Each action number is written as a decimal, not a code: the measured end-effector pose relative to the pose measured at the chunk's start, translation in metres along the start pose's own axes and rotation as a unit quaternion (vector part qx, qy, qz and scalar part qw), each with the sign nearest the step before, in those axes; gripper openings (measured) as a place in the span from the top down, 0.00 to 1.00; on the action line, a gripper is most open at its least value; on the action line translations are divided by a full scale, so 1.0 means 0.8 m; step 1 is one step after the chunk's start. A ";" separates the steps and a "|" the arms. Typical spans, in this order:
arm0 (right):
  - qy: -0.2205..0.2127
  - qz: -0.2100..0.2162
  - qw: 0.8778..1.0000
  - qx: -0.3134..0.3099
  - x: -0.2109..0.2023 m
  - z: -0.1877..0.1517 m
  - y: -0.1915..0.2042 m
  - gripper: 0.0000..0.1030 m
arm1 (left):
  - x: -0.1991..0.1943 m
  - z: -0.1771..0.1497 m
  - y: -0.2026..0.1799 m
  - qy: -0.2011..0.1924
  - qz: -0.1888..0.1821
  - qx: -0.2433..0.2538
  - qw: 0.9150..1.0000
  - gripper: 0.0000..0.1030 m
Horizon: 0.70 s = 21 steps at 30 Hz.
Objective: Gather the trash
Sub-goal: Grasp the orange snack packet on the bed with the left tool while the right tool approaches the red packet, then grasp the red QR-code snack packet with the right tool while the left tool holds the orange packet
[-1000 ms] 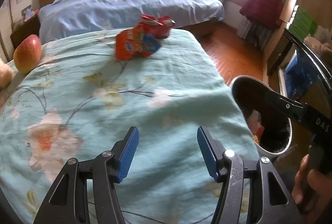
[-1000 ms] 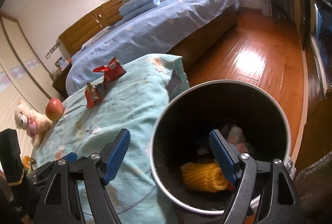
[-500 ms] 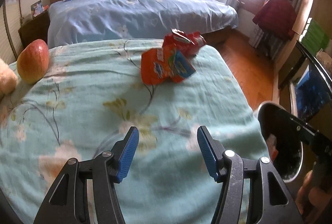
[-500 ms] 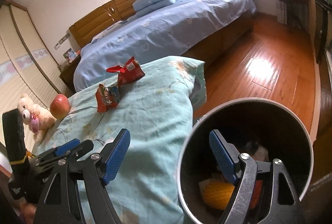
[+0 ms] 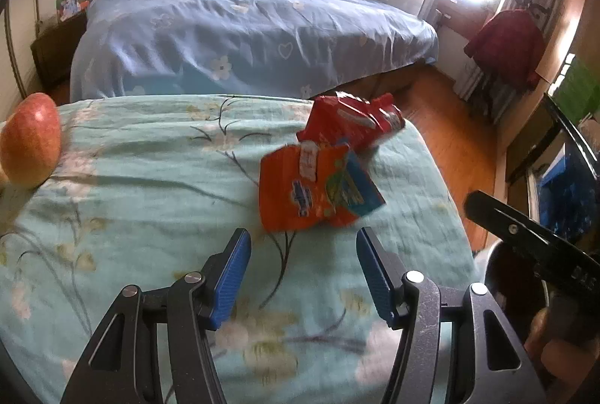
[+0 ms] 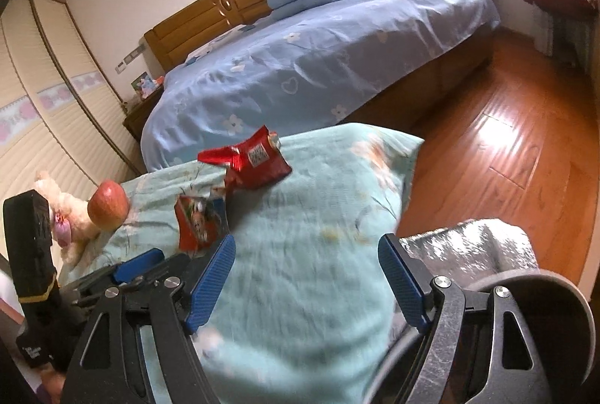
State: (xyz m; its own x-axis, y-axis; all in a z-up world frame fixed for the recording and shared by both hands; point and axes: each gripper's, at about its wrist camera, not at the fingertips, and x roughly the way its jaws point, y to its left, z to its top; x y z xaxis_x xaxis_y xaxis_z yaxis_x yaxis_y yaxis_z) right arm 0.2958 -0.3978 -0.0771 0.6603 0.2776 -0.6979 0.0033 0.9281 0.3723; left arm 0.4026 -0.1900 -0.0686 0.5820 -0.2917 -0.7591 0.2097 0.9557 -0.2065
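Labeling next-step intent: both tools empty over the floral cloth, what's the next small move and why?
Probably ease the left tool forward over the orange wrapper and close. Its jaws stand open and empty, the wrapper lies loose on the floral cloth just ahead, and the red wrapper sits farther back.

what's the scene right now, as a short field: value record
surface: floral teal cloth
trash left: orange snack wrapper and red snack wrapper, lying close together near the far right corner
bin: metal trash can, beside the cloth's right edge
not trash: apple at left edge, plush toy beside it
left gripper: open, empty, just short of orange wrapper
right gripper: open, empty, above the cloth
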 end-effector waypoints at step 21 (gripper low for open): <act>0.014 0.031 0.999 -0.013 0.065 0.033 0.027 0.24 | 0.041 0.024 0.026 -0.016 -0.008 -0.008 1.000 0.83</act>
State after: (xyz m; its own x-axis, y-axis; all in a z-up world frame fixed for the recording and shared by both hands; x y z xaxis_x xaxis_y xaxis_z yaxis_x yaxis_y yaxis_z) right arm 0.3498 -0.3701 -0.0893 0.6373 0.3409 -0.6911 -0.0571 0.9153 0.3988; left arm 0.4411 -0.1807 -0.0855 0.6030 -0.3087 -0.7356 0.2077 0.9510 -0.2289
